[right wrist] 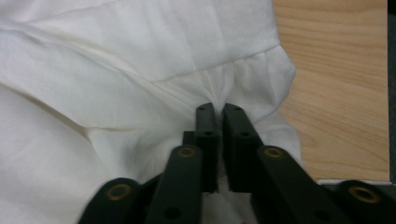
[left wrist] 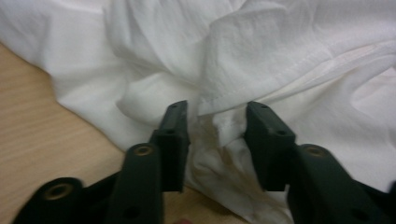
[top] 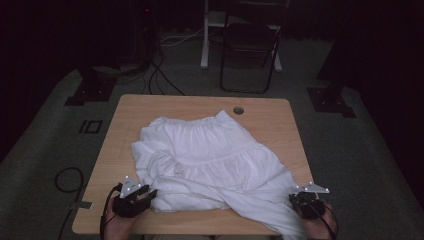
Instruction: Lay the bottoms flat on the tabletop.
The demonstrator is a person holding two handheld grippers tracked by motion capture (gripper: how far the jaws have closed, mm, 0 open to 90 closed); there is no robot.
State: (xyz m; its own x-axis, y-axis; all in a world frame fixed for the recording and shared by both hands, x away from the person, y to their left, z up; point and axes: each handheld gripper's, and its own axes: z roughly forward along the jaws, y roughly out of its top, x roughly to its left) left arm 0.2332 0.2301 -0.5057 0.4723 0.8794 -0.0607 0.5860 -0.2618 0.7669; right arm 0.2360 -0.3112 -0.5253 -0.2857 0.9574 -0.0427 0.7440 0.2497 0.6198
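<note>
A white gathered garment (top: 210,155) lies crumpled across the wooden table (top: 150,107), and one corner hangs over the front edge near the right hand. At the garment's front left corner, my left gripper (top: 150,192) rests low on the table. In the left gripper view its jaws stand apart (left wrist: 217,109) with a fold of the white cloth (left wrist: 280,46) loose between them. My right gripper (top: 300,200) sits at the front right edge. Its jaws (right wrist: 217,108) are nearly together and pinch a seam of the cloth (right wrist: 116,70).
A round cable hole (top: 238,110) is in the table's far right part. On the floor beyond the table stands a dark folding chair (top: 250,50). Cables (top: 67,177) lie on the floor to the left. Bare wood (right wrist: 336,93) shows to the right of the cloth.
</note>
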